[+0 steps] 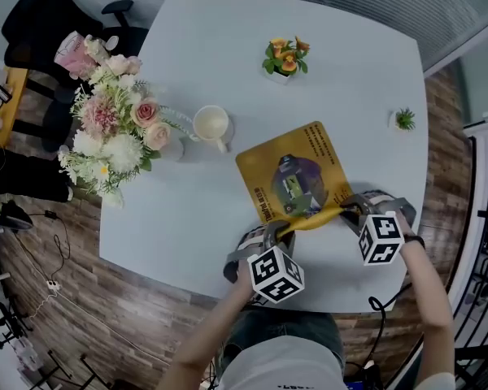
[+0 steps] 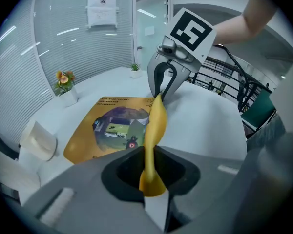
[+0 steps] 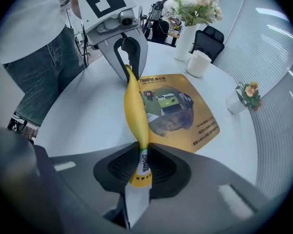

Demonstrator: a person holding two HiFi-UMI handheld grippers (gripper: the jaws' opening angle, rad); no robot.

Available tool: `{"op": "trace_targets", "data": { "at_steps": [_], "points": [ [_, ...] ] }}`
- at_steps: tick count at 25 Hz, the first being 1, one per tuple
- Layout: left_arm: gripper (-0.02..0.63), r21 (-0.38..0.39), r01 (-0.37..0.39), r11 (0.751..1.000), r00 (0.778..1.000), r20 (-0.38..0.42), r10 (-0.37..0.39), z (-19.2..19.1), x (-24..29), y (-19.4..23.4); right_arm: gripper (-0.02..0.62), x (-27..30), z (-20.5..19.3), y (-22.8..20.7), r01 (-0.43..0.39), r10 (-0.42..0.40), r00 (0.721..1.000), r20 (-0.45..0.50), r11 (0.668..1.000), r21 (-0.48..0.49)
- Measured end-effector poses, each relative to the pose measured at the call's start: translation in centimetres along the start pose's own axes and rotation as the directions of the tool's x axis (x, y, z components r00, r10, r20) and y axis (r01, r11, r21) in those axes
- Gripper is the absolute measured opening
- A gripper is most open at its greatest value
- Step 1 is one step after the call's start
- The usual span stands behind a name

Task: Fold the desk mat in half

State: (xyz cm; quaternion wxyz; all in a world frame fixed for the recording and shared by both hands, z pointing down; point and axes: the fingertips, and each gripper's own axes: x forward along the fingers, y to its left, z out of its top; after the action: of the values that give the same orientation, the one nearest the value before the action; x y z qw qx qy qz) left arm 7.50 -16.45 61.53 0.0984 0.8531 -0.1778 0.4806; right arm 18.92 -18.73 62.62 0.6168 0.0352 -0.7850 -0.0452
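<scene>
A yellow desk mat (image 1: 293, 173) with a dark printed picture lies on the white table (image 1: 179, 226); its far part is flat and its near edge is lifted into a raised strip between the two grippers. My left gripper (image 1: 281, 232) is shut on the near-left corner, which shows as a yellow fold (image 2: 151, 174) pinched between its pads. My right gripper (image 1: 350, 210) is shut on the near-right corner, a fold with a small code label (image 3: 140, 172). Each gripper view shows the other gripper (image 2: 163, 89) (image 3: 129, 69) at the far end of the raised edge.
A bouquet of flowers in a vase (image 1: 114, 132) and a cream mug (image 1: 211, 124) stand left of the mat. A small pot of orange flowers (image 1: 285, 58) and a tiny green plant (image 1: 404, 119) sit farther back. The table's near edge is just under the grippers.
</scene>
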Motion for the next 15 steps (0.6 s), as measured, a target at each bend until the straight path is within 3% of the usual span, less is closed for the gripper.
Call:
{"op": "trace_targets", "data": {
  "at_steps": [15],
  "points": [
    [0.064,0.049,-0.149,0.988,0.989,0.034,0.147,2.6,-2.2,7.2,0.084,-2.1,2.8,-8.6,0.181,-0.180,0.982,0.051,0.983,-0.016]
  ]
}}
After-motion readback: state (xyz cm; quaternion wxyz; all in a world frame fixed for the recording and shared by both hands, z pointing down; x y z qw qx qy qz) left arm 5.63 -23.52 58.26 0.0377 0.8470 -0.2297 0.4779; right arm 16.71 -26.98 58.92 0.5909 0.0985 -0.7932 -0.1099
